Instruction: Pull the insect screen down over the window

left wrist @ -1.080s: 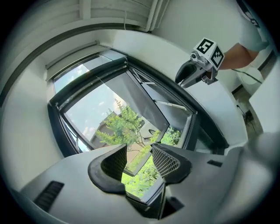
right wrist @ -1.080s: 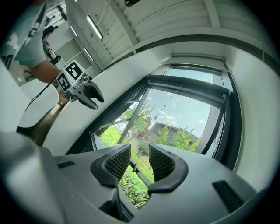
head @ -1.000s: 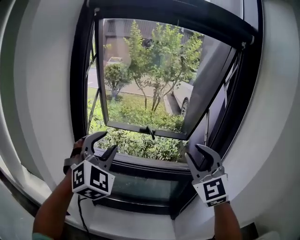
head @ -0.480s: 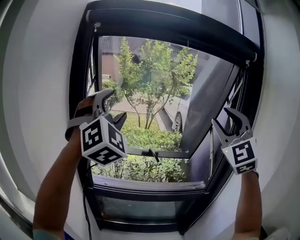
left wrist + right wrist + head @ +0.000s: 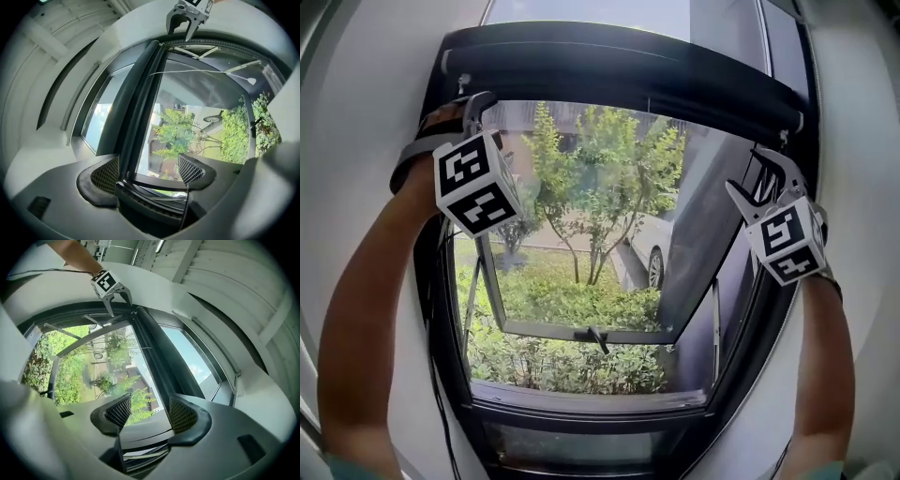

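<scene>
Two forearms, cut off at the lower edge, are held up to the top corners of a dark-framed window [image 5: 448,309]. The insect screen [image 5: 619,70] sits as a dark rounded bar across the top of the frame, not drawn down. Below it a glass sash [image 5: 544,330] tilts outward over trees and lawn.

The left tool [image 5: 147,169], at upper left, has just been opening. Its jaws stand wide and the bar's end shows between them, with the meshed pads not pressing on it. The right tool [image 5: 748,173], at right, has also just been opening and stands wide, gripping nothing.

The left cube [image 5: 476,183] and right cube [image 5: 785,242] carry black-and-white square marker patterns. In the head view, the left tool's jaws are mostly hidden behind its cube. A pale car [image 5: 649,248] outside is half cut off by the sash.
</scene>
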`<state>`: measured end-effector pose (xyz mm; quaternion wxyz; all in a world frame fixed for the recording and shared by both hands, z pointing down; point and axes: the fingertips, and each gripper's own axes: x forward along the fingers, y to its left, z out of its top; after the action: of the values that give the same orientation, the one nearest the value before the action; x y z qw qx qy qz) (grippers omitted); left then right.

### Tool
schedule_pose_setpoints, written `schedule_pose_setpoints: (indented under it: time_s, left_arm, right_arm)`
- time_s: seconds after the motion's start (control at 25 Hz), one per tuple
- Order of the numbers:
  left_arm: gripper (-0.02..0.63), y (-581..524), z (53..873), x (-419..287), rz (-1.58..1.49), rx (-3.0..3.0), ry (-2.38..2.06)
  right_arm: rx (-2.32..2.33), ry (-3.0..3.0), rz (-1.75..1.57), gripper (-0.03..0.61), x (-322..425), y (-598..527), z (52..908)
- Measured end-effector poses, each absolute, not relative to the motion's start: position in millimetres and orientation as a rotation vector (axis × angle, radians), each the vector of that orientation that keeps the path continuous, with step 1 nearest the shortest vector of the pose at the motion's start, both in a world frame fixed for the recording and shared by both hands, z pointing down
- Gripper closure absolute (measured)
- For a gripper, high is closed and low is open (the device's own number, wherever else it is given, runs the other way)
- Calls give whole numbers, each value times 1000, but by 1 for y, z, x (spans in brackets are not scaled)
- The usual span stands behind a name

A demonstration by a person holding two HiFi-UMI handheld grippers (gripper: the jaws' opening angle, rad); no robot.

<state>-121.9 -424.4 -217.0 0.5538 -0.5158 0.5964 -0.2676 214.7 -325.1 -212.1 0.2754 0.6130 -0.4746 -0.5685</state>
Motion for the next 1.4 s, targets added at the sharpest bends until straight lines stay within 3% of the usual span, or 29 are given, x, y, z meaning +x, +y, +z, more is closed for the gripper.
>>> schedule_pose_setpoints:
  time_s: [0.52, 1.4]
  left_arm:
    - [206, -456, -265, -145, -758, -1113, 1474]
    - [206, -502, -269, -153, -923, -954, 1454]
  right_arm:
    - [1641, -1102, -1506, 339, 257, -355, -287]
    - [1494, -854, -1351, 340, 287, -392, -279]
